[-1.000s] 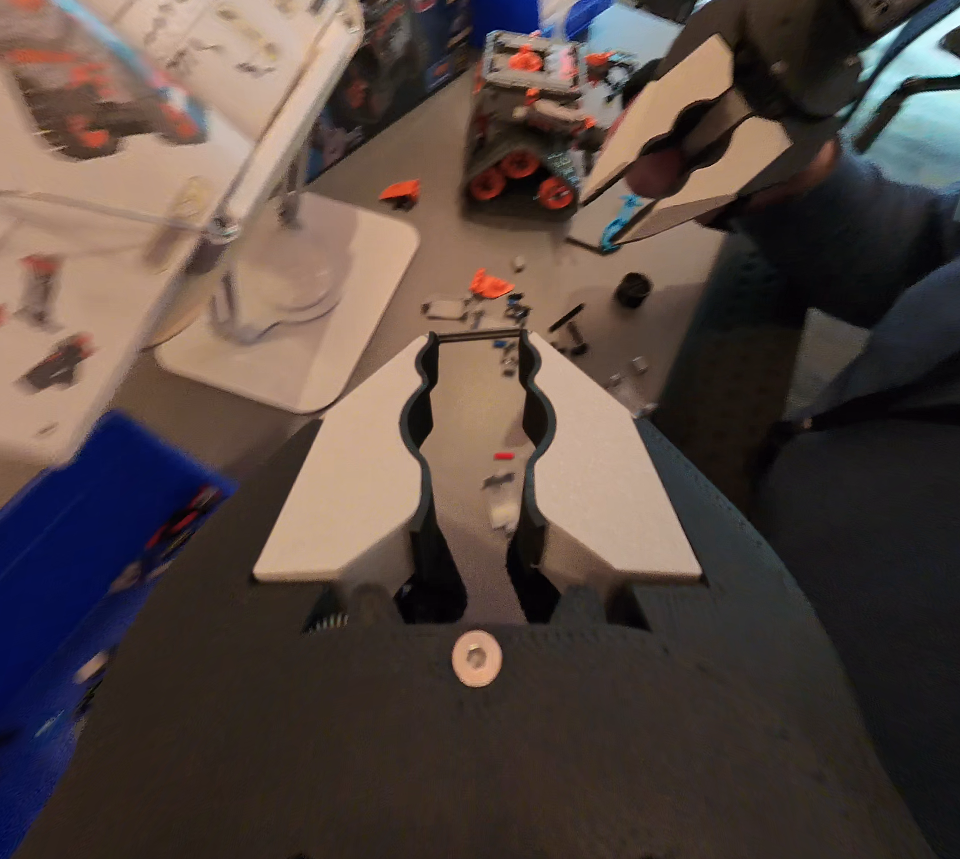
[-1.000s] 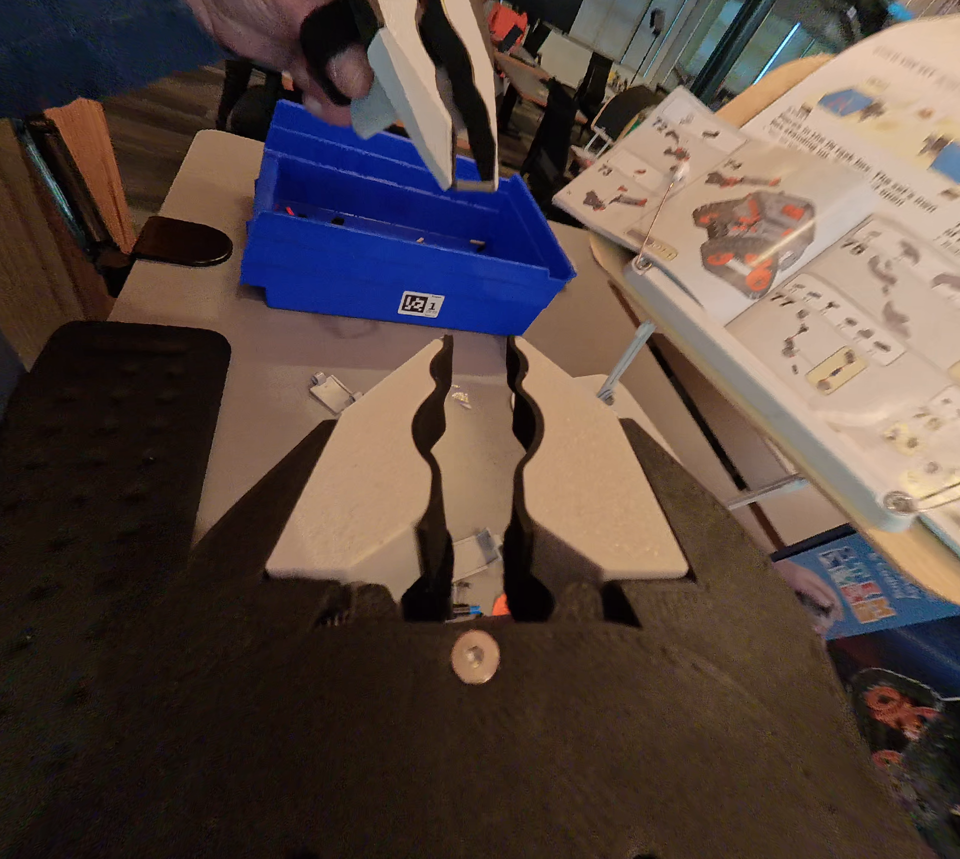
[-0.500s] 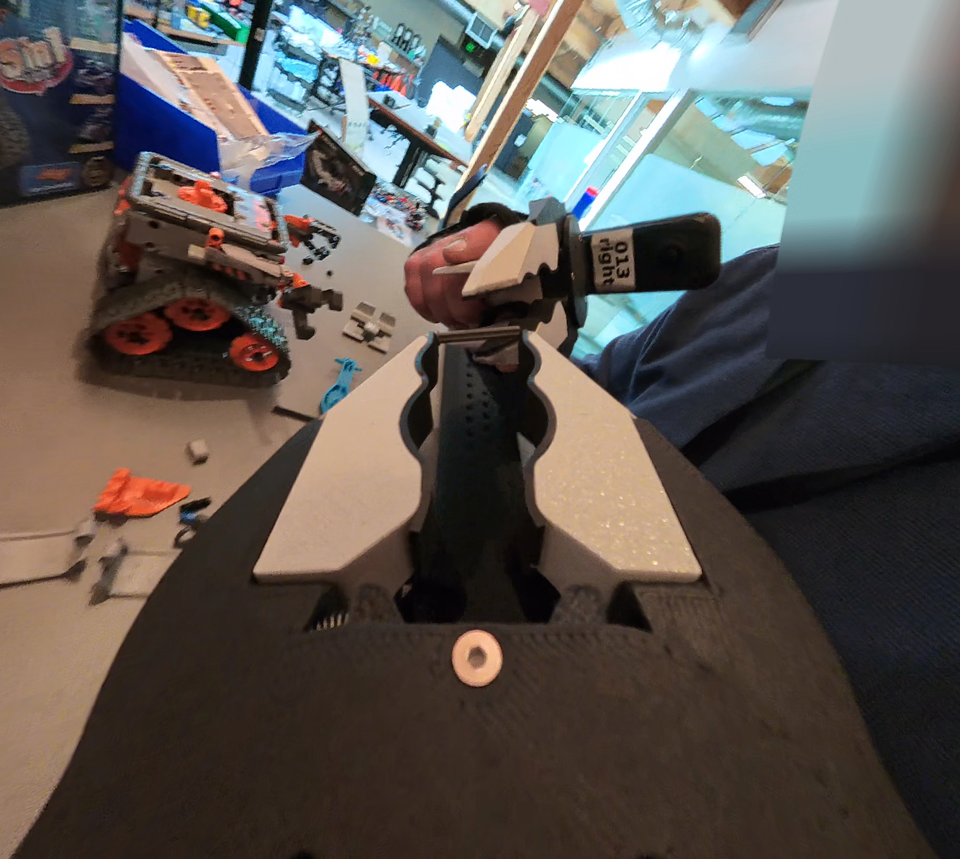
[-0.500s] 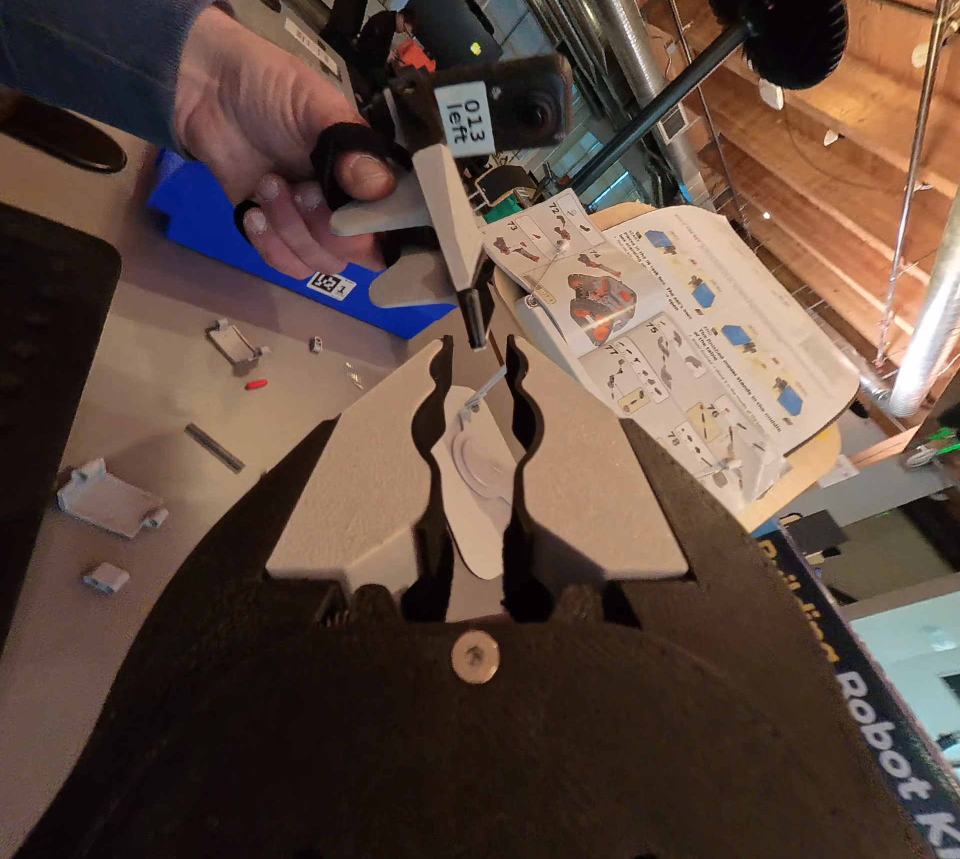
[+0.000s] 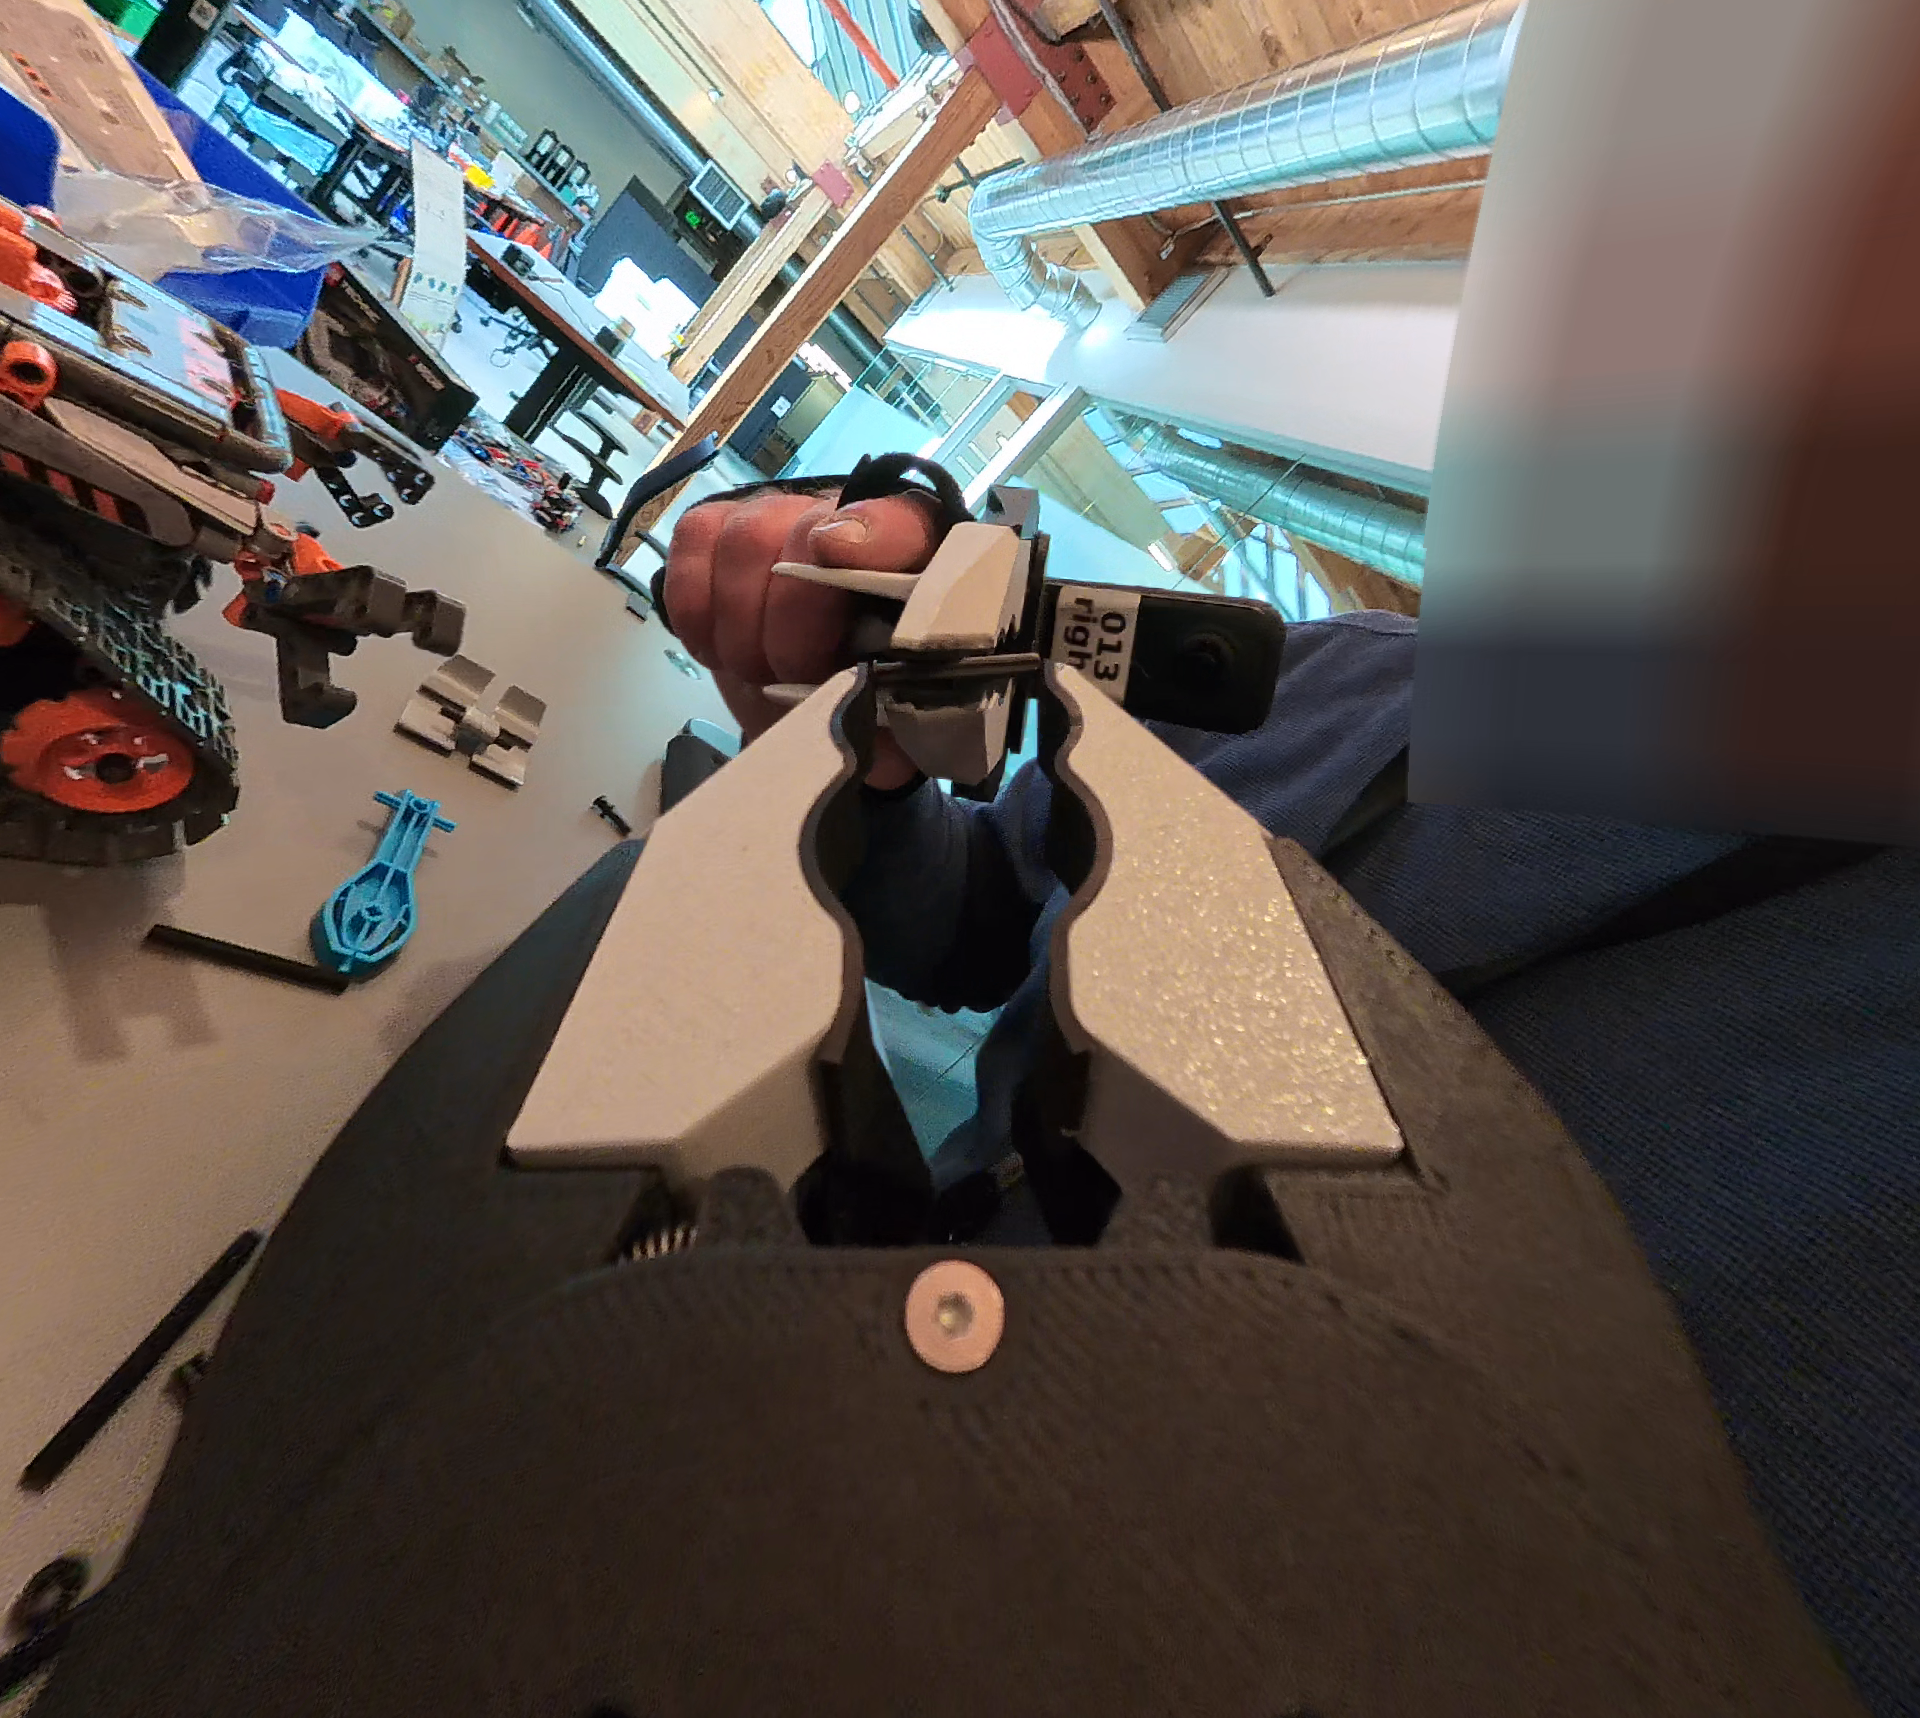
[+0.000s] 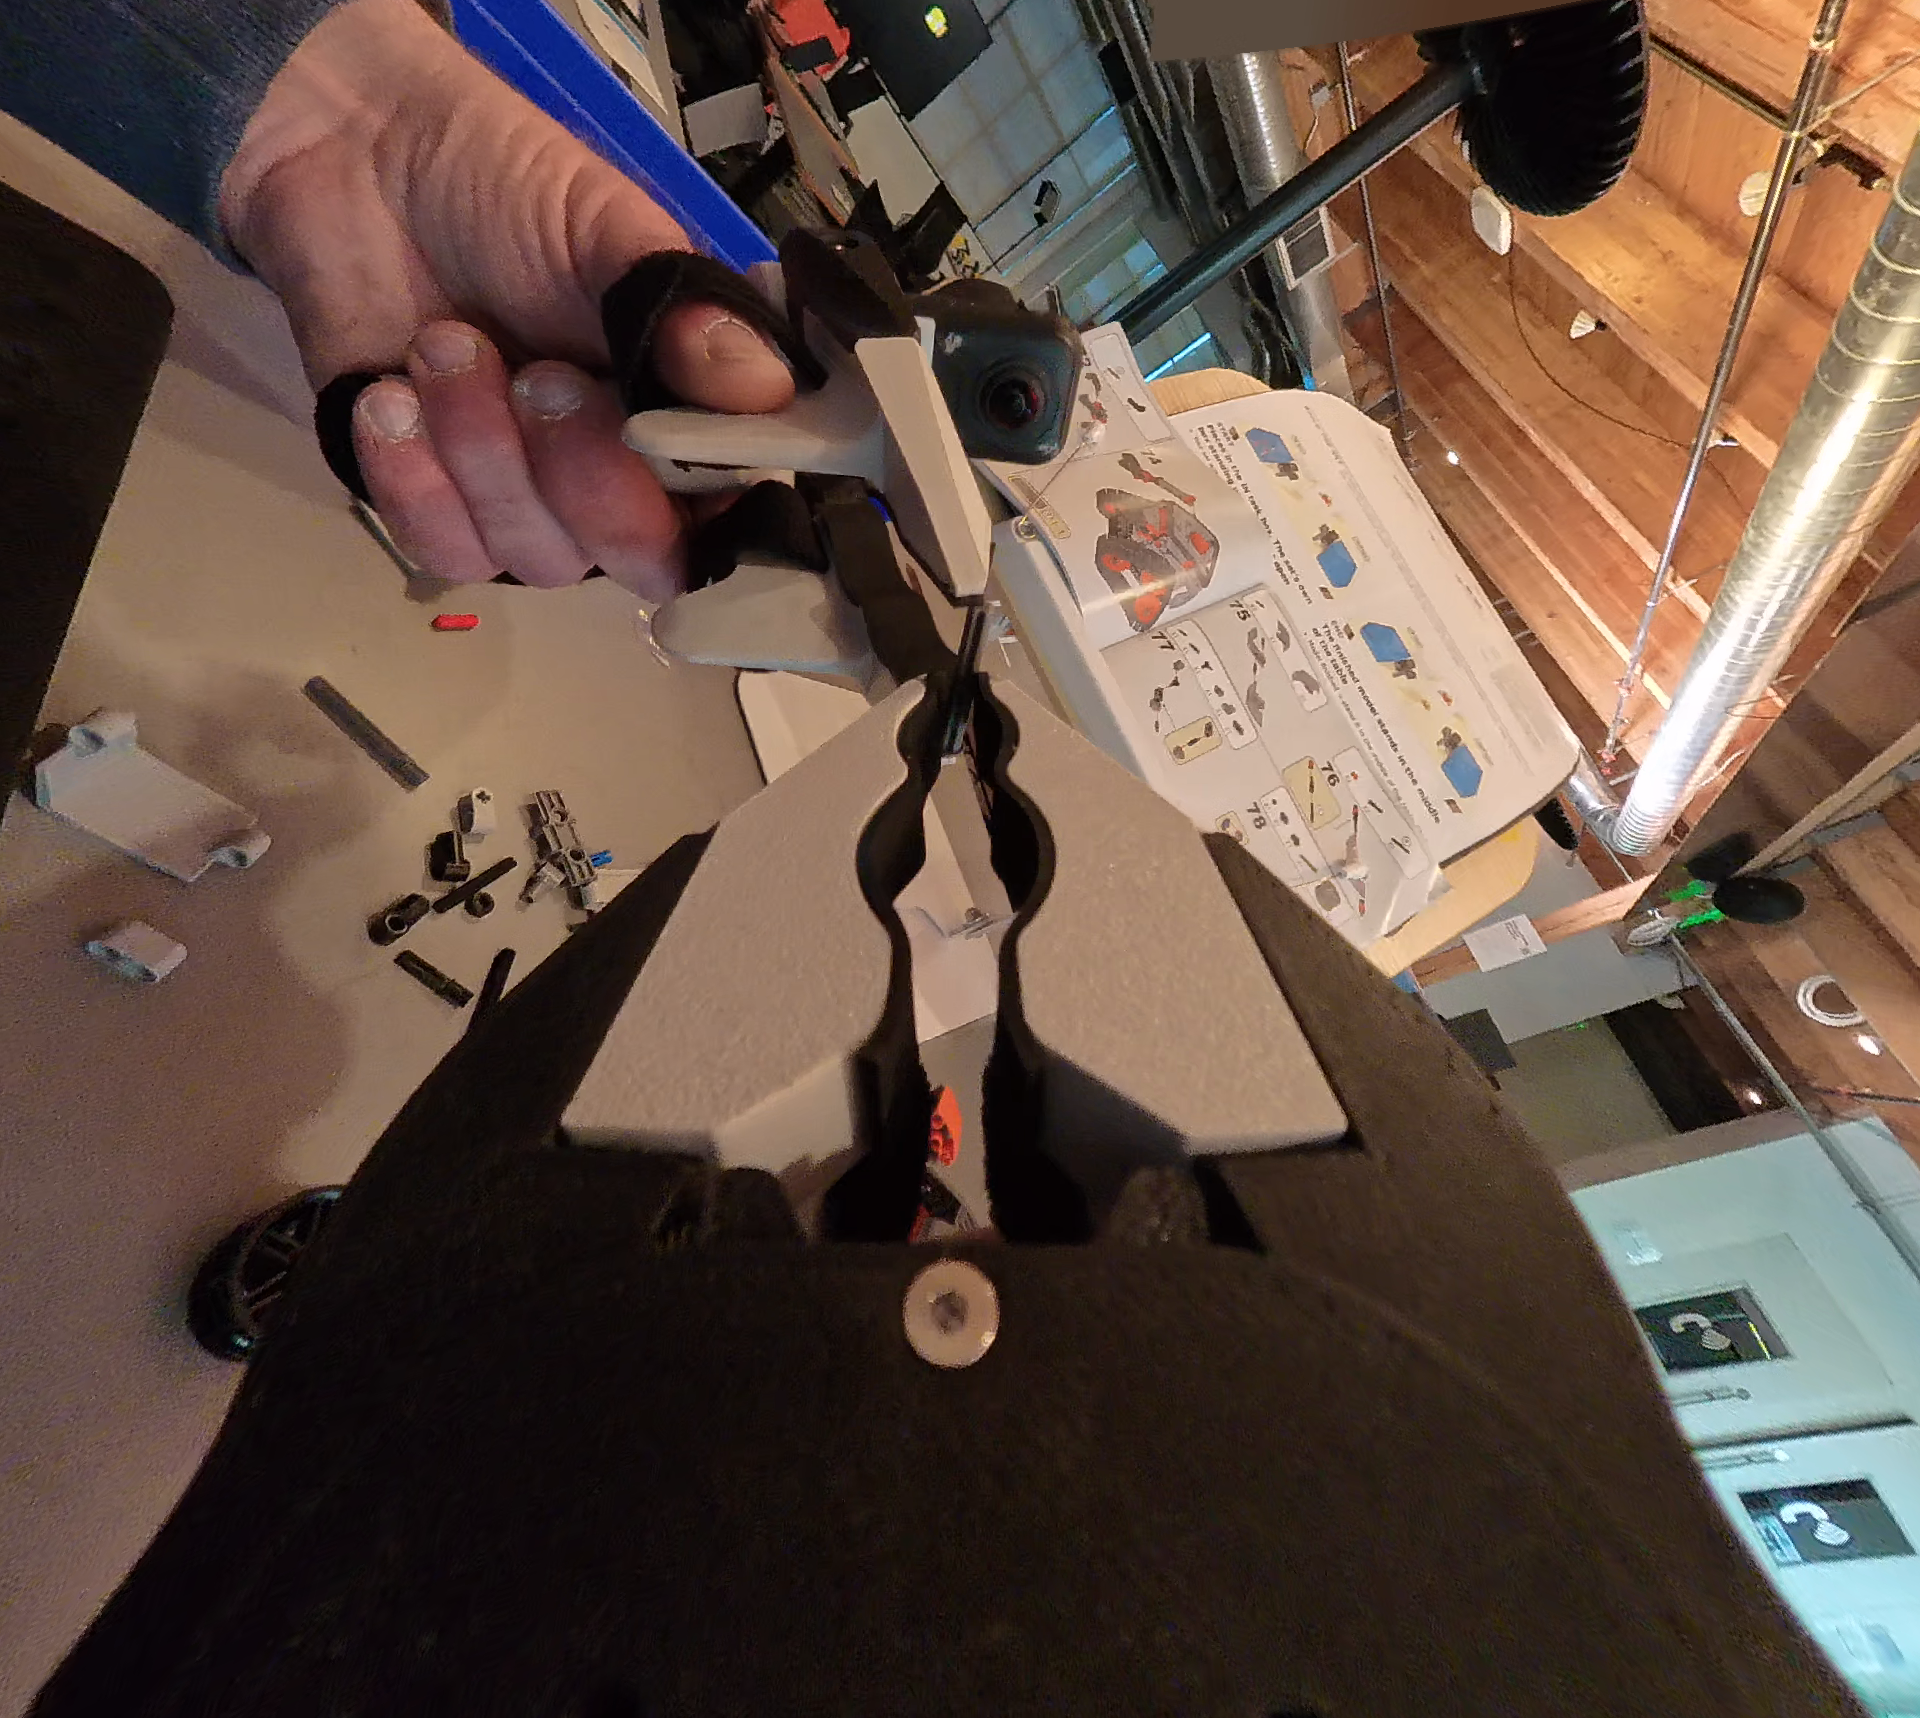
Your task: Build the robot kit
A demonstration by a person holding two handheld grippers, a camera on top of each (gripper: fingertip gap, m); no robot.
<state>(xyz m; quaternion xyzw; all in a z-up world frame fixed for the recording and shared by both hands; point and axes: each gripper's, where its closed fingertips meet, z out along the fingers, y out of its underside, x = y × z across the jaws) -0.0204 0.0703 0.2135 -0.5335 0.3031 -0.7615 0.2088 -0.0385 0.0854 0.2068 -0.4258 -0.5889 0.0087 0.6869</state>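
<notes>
While the left claw (image 5: 951, 681) hangs above the table, a thin black rod (image 5: 951, 669) bridges its tips, nipped end to end, long axis crosswise to the fingers, which stand well apart. Straight ahead and facing it, the right claw (image 6: 951, 707) has its tips drawn close about that rod, so both claws meet it. Whether the right one truly grips or only brackets it I cannot tell. Its own view shows the rod running along the finger gap, plus a booklet (image 6: 1299, 629) beyond and loose parts (image 6: 468, 889) down to its left. Only the left view shows a tracked model (image 5: 104, 629) and a blue tool (image 5: 374, 889), off to its left.
</notes>
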